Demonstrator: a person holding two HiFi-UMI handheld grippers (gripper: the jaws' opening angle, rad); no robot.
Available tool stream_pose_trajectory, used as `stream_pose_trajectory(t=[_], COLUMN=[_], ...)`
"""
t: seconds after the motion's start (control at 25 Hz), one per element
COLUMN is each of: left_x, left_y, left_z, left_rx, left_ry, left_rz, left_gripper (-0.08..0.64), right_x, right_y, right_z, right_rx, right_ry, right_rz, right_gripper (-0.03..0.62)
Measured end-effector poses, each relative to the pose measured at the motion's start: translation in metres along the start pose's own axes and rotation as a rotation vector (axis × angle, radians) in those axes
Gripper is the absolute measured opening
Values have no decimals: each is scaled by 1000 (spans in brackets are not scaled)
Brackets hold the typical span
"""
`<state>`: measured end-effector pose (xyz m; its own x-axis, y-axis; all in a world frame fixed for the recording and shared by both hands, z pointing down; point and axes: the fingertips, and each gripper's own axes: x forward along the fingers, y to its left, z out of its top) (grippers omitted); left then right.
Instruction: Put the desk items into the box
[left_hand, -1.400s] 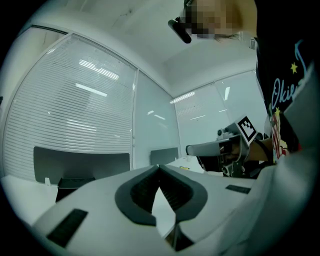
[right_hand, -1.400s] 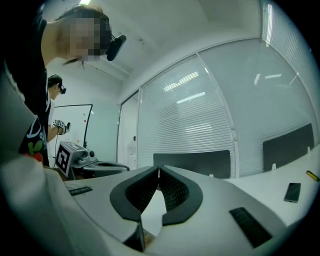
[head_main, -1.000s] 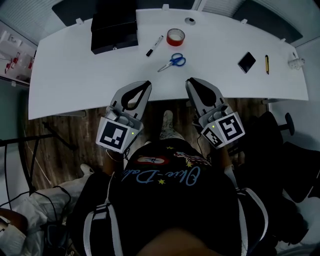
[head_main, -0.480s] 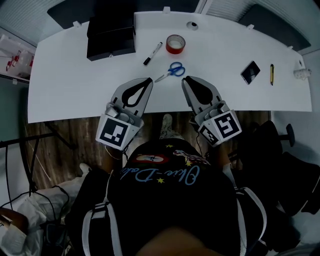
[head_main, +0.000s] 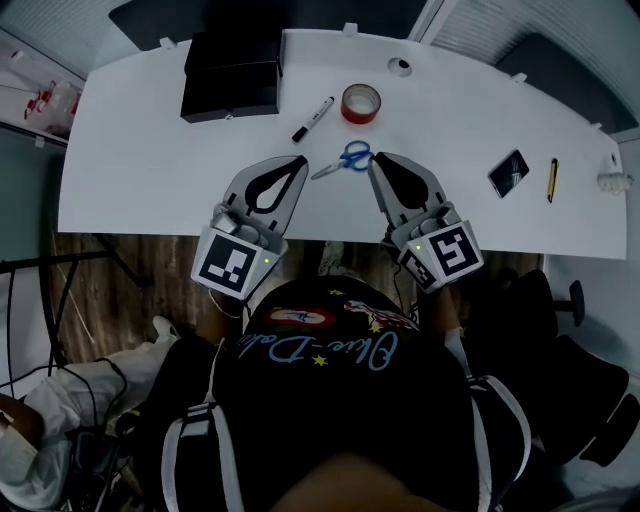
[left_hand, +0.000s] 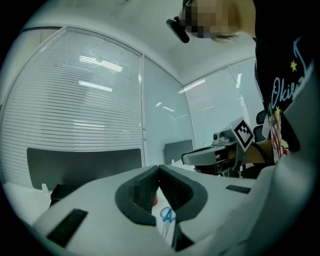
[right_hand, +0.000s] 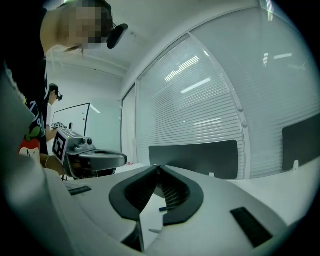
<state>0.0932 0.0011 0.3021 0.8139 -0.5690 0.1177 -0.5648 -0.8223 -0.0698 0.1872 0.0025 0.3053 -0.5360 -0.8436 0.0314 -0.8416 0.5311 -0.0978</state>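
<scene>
A: Checking both grippers. Left gripper (head_main: 296, 162): jaw tips meet, nothing between them. Right gripper (head_main: 379, 161): same, tips together, empty.
B: Position?
A: Side by side over the near edge of the white desk (head_main: 140, 170), both pointing away from the person.
B: Items?
A: Scissors (head_main: 344, 159) lie flat on the desk between the two tips, blue handles close to the right one. Marker (head_main: 313, 118) and red tape roll (head_main: 361, 103) sit just beyond them. Phone (head_main: 509, 173) and yellow pen (head_main: 551, 180) are off to the right, well apart from the grippers.
B: Box?
A: Black box (head_main: 230, 78) is at the far left part of the desk, beyond the left gripper. Every item lies outside it, on the desktop.
</scene>
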Motion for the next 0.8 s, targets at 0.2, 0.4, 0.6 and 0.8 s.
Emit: stream_pose_trajectory(t=[0.2,0.4,0.6,0.8], left_x=[11,11,16,23], left_y=[4,8,9,6], left_z=[-3,-2,0,0], left_rx=[4,5,3,-4], left_ry=[17,27,22,36], left_rz=[30,69,88,110], left_gripper=[-2,-2,-2,-2], right_x=[8,12,12,11], right_y=[-16,-21,-30,-41], right_z=[-4,-7,-10,-15], right_rx=[-7,-6,-7,-6], right_ry=[5,10,9,20], right_rz=[23,49,69,91], right_gripper=[25,26,28,34])
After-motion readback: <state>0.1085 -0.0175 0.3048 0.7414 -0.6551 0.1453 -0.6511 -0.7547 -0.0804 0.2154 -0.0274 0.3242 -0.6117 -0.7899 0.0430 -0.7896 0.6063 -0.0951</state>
